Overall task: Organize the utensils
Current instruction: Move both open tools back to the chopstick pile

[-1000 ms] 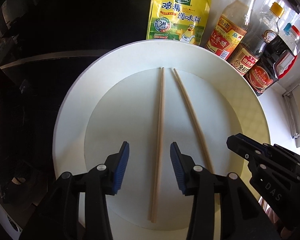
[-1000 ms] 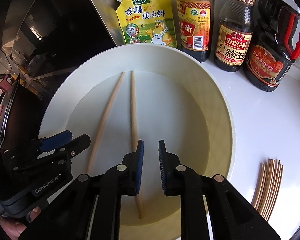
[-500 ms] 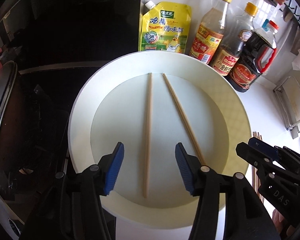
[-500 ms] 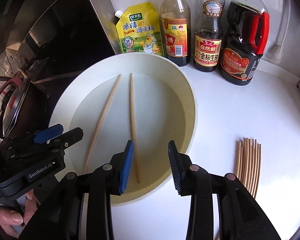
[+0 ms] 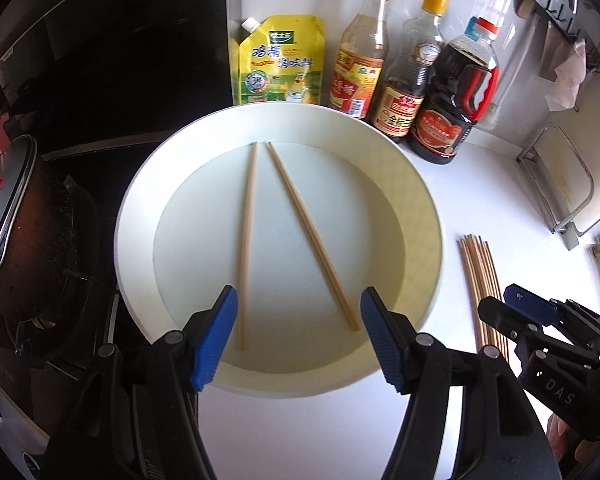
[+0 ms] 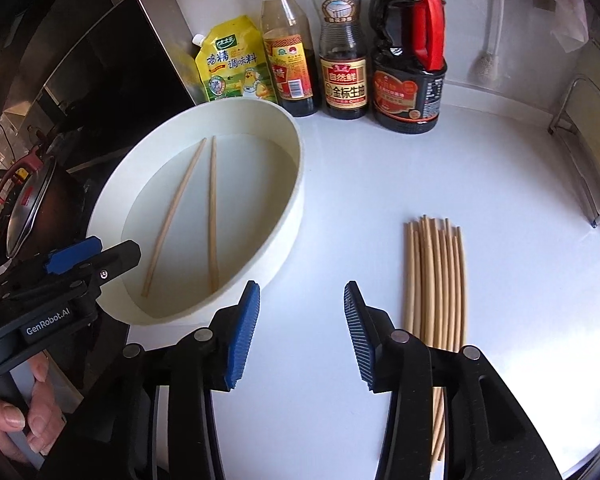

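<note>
Chopstick bundle [image 6: 436,280] partly behind gripper.

Left wrist view: looks steeply down, close above the white basin [image 5: 428,204], stove side at left. Right wrist view: same downward tilt, set further right over the white counter [image 6: 380,168]. Shared: basin, bottle row [image 5: 396,68], loose chopstick bundle [image 6: 436,276].

Both are backing away from the round white plate [image 5: 420,184] now. The left hand-held gripper [image 5: 296,336] spreads wider over the plate's near rim, empty, while the right hand-held gripper [image 6: 300,336] opens above bare white tabletop [image 6: 380,168], empty too.
</note>
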A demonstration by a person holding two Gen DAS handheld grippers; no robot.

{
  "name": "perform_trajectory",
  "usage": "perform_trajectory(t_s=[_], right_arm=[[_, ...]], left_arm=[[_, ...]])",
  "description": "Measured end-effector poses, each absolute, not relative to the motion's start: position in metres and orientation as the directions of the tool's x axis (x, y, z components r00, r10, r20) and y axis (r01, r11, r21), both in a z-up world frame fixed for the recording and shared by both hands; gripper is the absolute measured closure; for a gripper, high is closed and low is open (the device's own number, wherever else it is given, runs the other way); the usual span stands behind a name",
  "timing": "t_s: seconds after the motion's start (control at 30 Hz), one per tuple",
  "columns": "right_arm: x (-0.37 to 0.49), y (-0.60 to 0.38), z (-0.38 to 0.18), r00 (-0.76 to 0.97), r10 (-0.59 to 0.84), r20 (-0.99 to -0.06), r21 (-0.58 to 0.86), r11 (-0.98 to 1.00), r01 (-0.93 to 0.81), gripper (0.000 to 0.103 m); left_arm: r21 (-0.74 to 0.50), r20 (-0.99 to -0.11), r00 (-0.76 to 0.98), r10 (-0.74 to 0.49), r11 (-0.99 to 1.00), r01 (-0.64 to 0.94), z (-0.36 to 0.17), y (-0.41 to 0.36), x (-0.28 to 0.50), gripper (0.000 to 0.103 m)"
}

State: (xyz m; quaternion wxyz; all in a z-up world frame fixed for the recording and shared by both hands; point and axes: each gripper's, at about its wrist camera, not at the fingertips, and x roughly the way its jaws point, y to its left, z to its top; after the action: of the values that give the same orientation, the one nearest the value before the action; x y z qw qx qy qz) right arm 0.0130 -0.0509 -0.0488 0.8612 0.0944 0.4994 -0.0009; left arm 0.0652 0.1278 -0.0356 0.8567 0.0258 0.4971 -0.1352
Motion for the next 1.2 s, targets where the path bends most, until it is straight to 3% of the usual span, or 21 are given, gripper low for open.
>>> perform_trajectory(t_s=[0.7,1.2], right_arm=[[-0.067,-0.175,-0.076,0.441,-0.045,-0.897,0.078,0.963,0.256,0.054],[-0.064,-0.188,-0.13,0.415,0.0,-0.91,0.093,0.975,0.203,0.052]], left_arm=[[-0.126,-0.865,0.405,-0.295,0.911,0.393,-0.058,0.005,0.009,0.033],[-0.08,-0.914,0.345,-0.215,0.927,0.367,-0.107,-0.019,-0.013,0.019]])
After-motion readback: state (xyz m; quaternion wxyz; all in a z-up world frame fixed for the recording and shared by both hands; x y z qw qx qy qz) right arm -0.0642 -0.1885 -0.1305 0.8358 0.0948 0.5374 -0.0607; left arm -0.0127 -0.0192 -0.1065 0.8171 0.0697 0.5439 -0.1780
